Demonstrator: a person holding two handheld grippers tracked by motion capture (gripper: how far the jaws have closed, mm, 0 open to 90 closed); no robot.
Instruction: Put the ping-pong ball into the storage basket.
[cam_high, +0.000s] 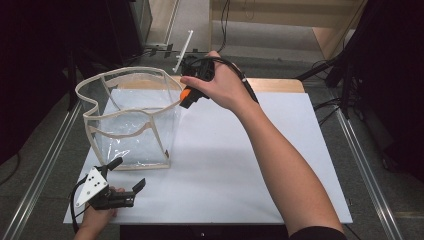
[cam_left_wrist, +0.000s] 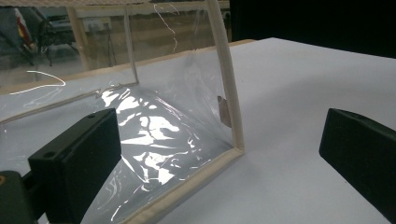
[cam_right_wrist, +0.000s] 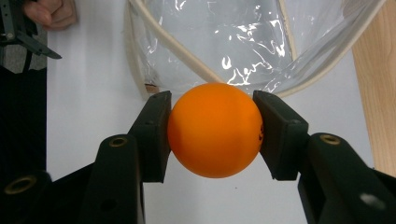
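Your tabletop (cam_high: 280, 165) is covered by a white sheet, with a strip of bare wood showing along its far edge. On the left half of it stands the clear plastic bag (cam_high: 131, 120) with its cream fabric trim — open at the top, its rim wavy and sagging inward on the near side, its walls creased and catching the light. Your right arm reaches from the bottom of the high view across the sheet to the bag's far right corner, and your right tool (cam_high: 189, 96) sits just above the rim there. It is pinching the orange ball (cam_right_wrist: 215, 129) — both black jaws press flat against the ball's sides, with the bag's trim and shiny plastic right behind it. Your left tool (cam_high: 127, 175) rests low at the near left of the sheet, just in front of the bag's near bottom edge; its jaws are spread wide with nothing between them, pointing at the bag's lower corner (cam_left_wrist: 236, 151).
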